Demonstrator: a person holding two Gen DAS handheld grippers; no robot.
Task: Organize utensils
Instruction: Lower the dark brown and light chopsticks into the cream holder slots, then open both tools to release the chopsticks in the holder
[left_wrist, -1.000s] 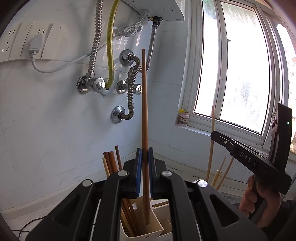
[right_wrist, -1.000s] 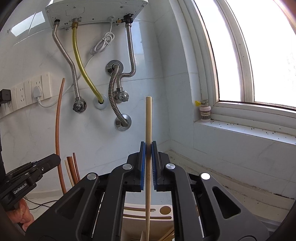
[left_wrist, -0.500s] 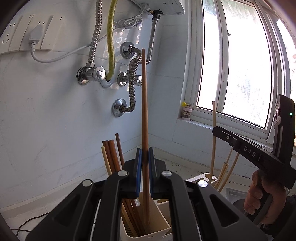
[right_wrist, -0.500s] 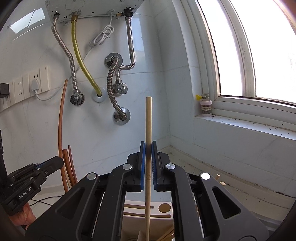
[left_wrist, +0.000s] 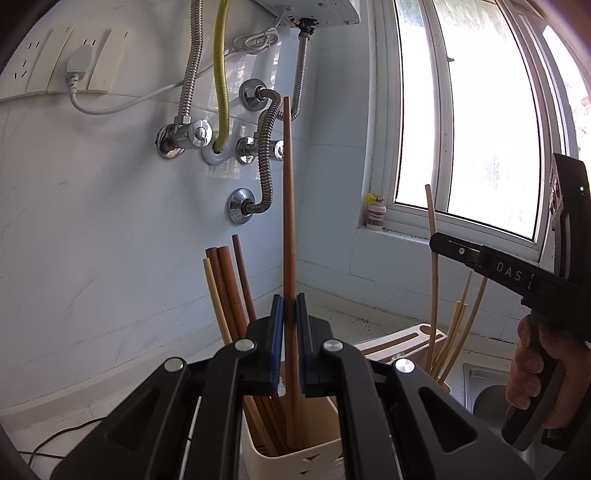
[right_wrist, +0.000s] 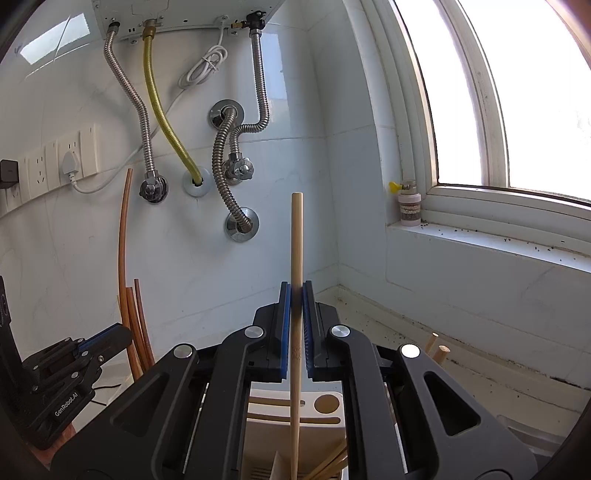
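Left gripper (left_wrist: 290, 314): its blue-padded fingers (left_wrist: 276, 332) are clamped tight on a dark brown chopstick (left_wrist: 288, 221), held upright, its lower end down inside the cream utensil holder (left_wrist: 317, 458) right below. More brown chopsticks (left_wrist: 229, 288) and one pale one lean in that same compartment, towards the tiled wall. Over on the right gripper (right_wrist: 295, 306), the fingers (right_wrist: 283, 332) pinch a light bamboo chopstick (right_wrist: 296, 240), also upright, its lower end dipping towards a second compartment where pale bamboo chopsticks (right_wrist: 332, 465) lie slanted. From the left camera, the person's right hand (left_wrist: 532, 373) wraps the handle of that gripper. The holder stands on the worktop (left_wrist: 354, 325) near its back corner, where wall meets window sill (right_wrist: 498, 240). Behind, flexible metal hoses (right_wrist: 225, 177) run down the wall, and a small bottle (right_wrist: 409, 206) sits on the sill.
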